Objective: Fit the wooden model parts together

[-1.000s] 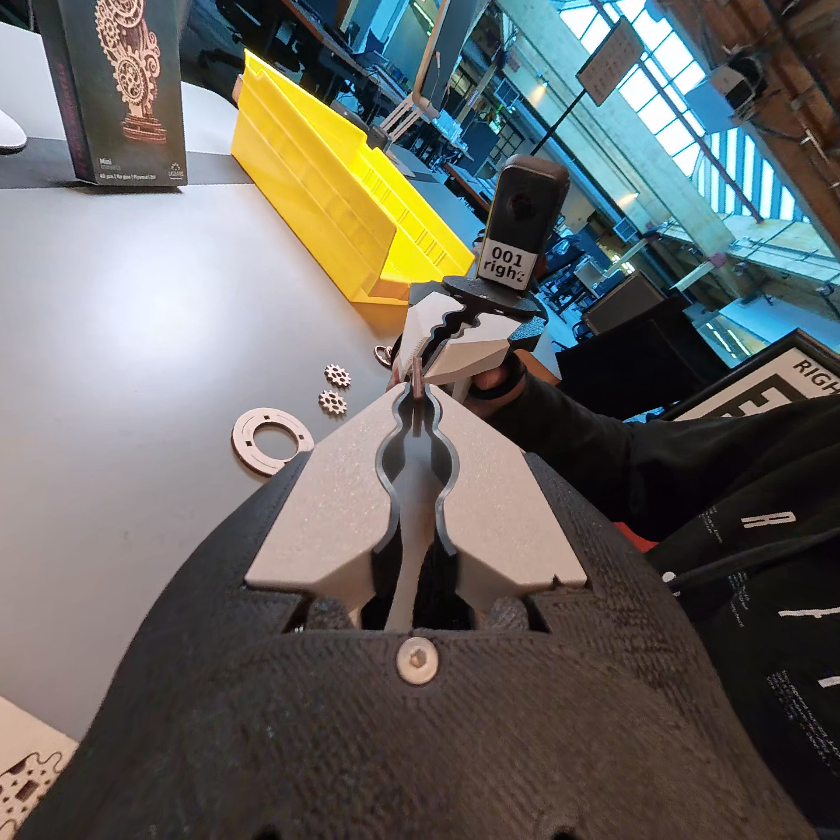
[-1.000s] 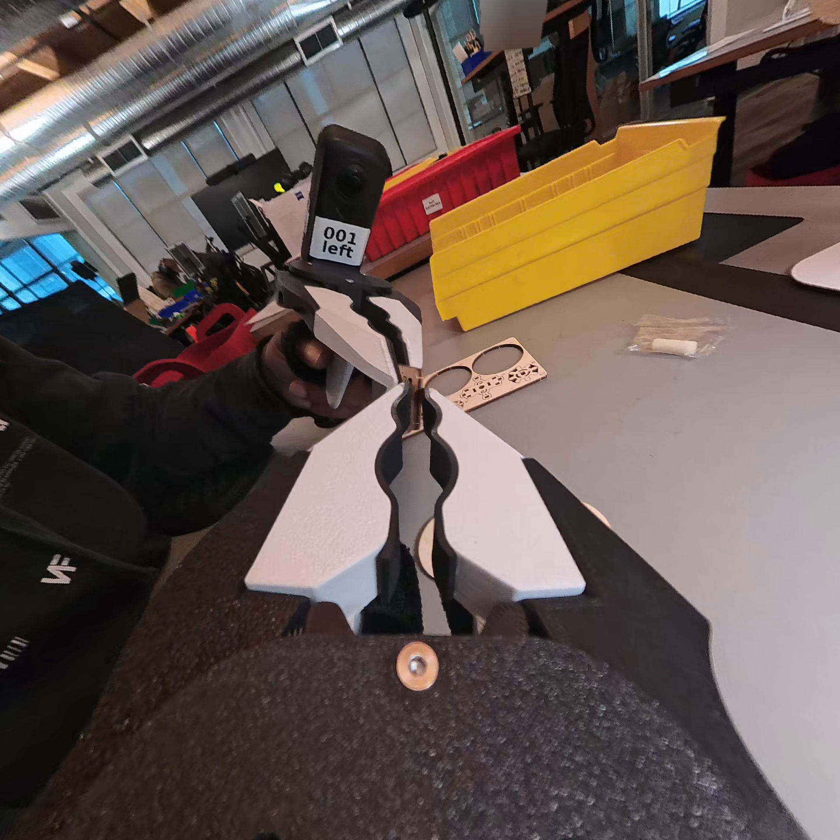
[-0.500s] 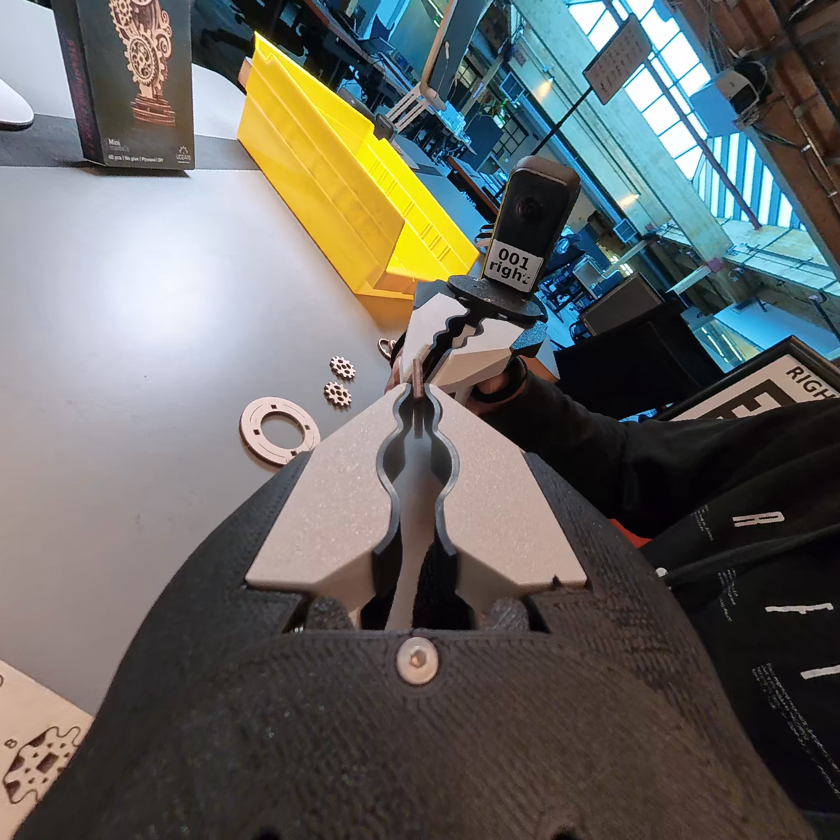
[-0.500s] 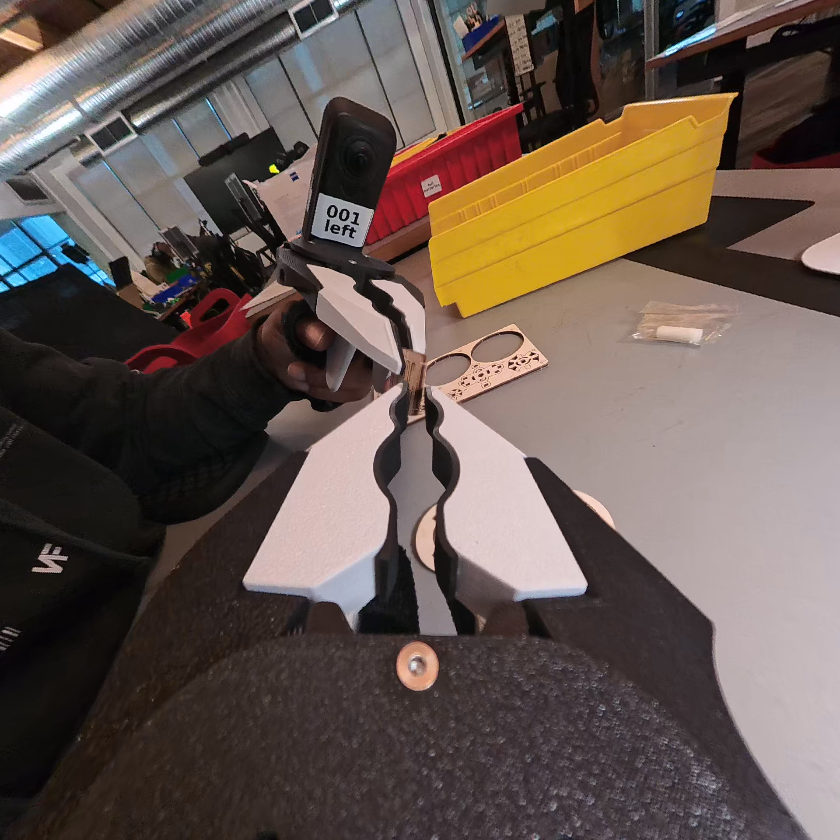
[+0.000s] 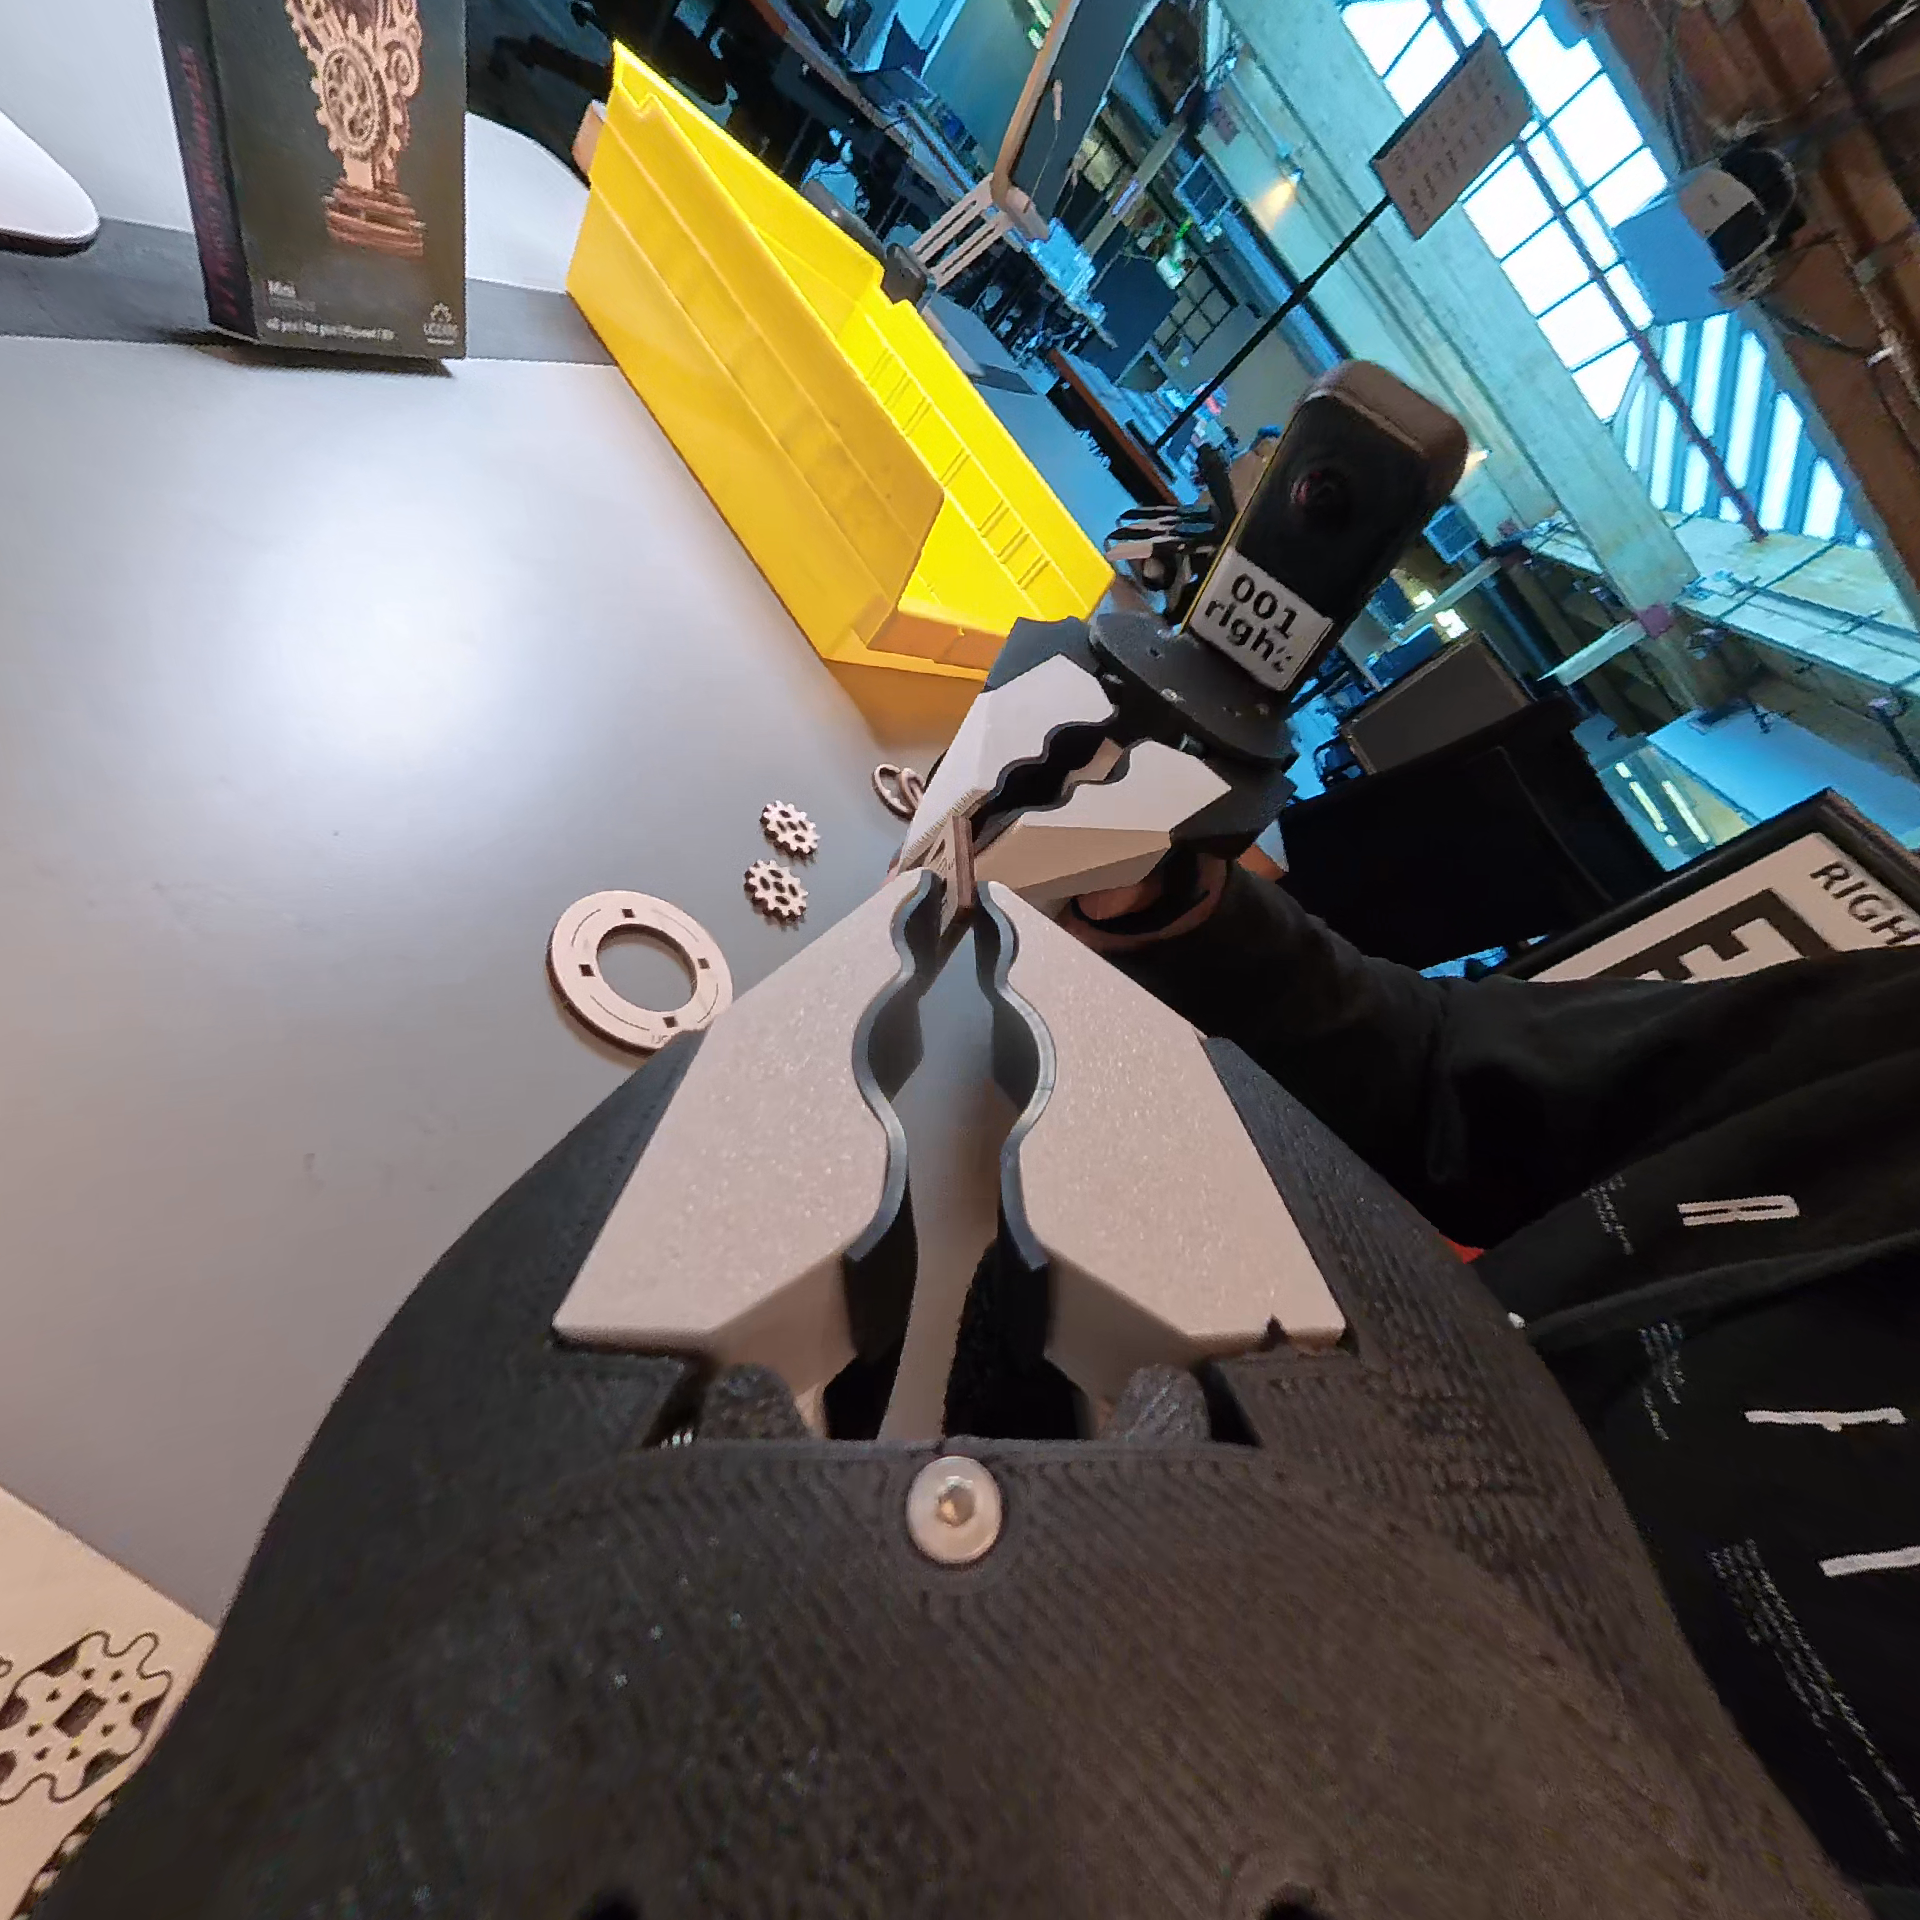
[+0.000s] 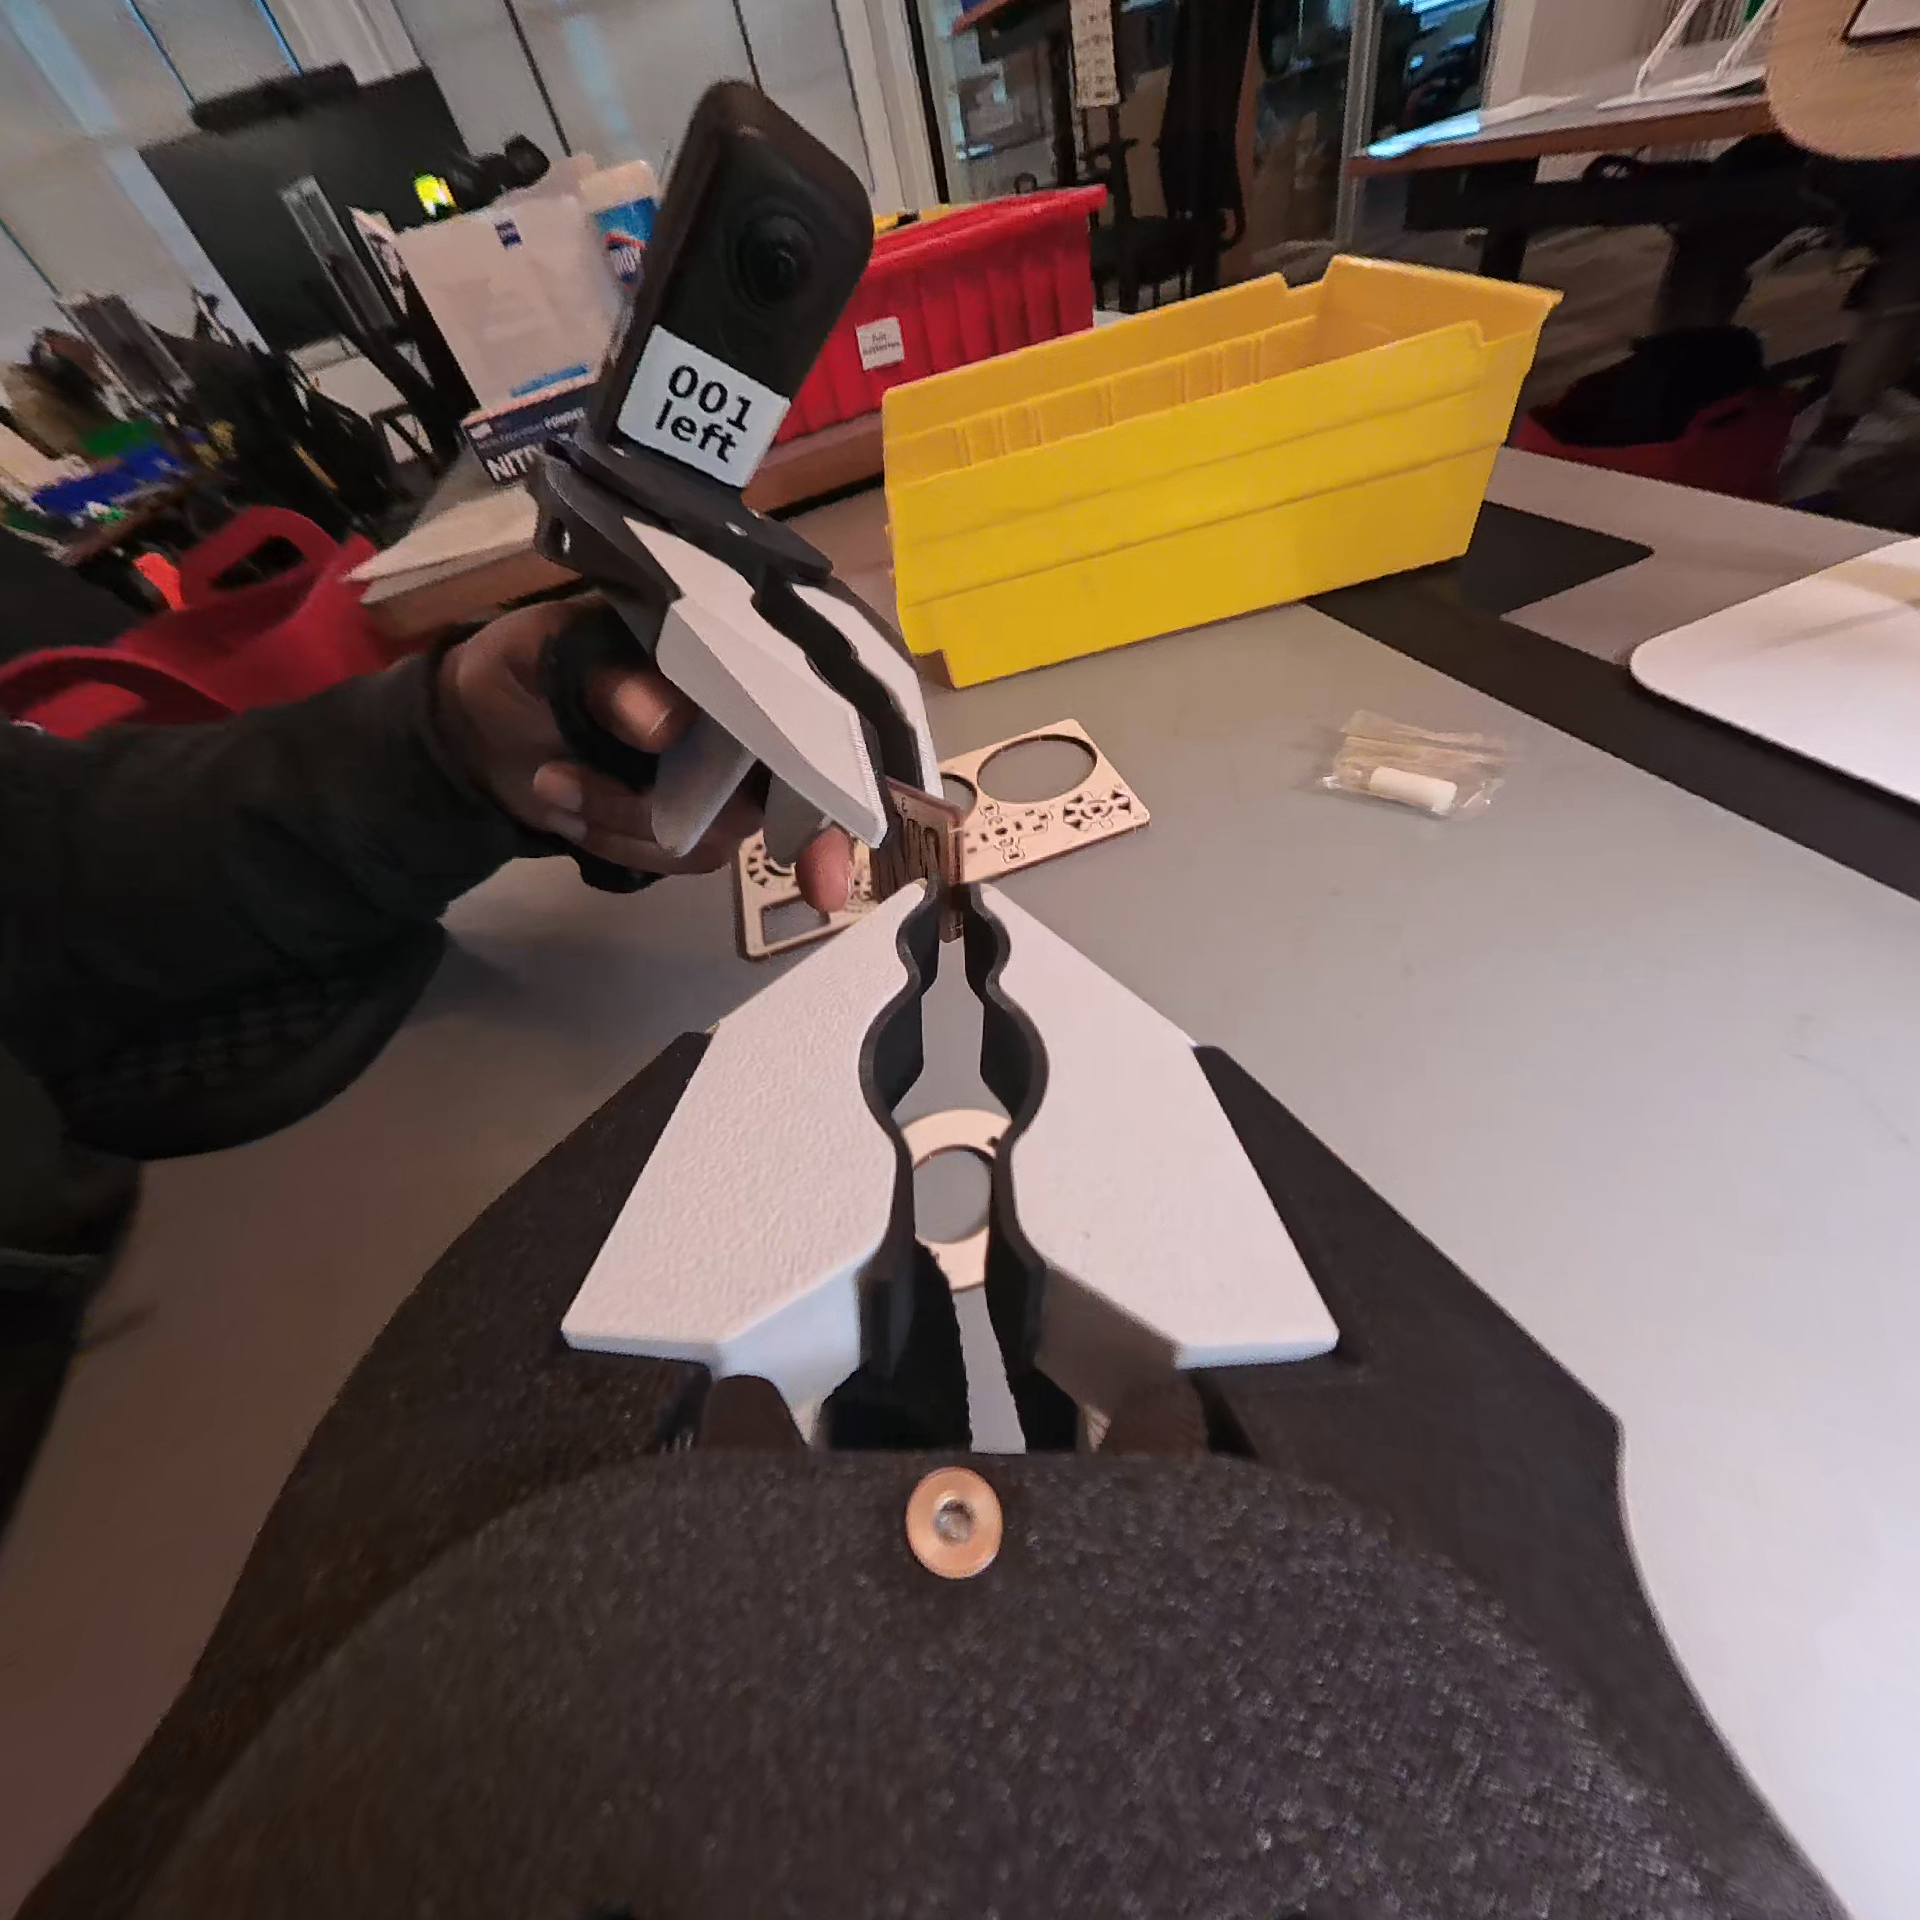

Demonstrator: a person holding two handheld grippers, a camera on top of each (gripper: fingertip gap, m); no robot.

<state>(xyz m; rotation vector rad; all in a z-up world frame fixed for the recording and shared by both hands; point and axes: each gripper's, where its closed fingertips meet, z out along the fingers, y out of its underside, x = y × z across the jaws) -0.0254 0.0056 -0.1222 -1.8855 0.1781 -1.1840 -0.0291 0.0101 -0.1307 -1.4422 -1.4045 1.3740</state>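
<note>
Each wrist camera looks closely along its own fingers, facing the other above the counter point(image 5: 312, 727), sharing the yellow bin point(image 6: 1195, 488).

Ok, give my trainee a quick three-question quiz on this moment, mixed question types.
1. True or false: the flat wooden ring lies on the grey table.
2. How many small wooden gear wheels lie beside that ring? A) two B) four C) none
3. Fill in: left gripper and right gripper meet tip to tip, each shut on a small wooden ____.

Key
1. True.
2. A; the second gear lies next to the first.
3. Part; the long yellow plastic bin behind plays no role.
</note>
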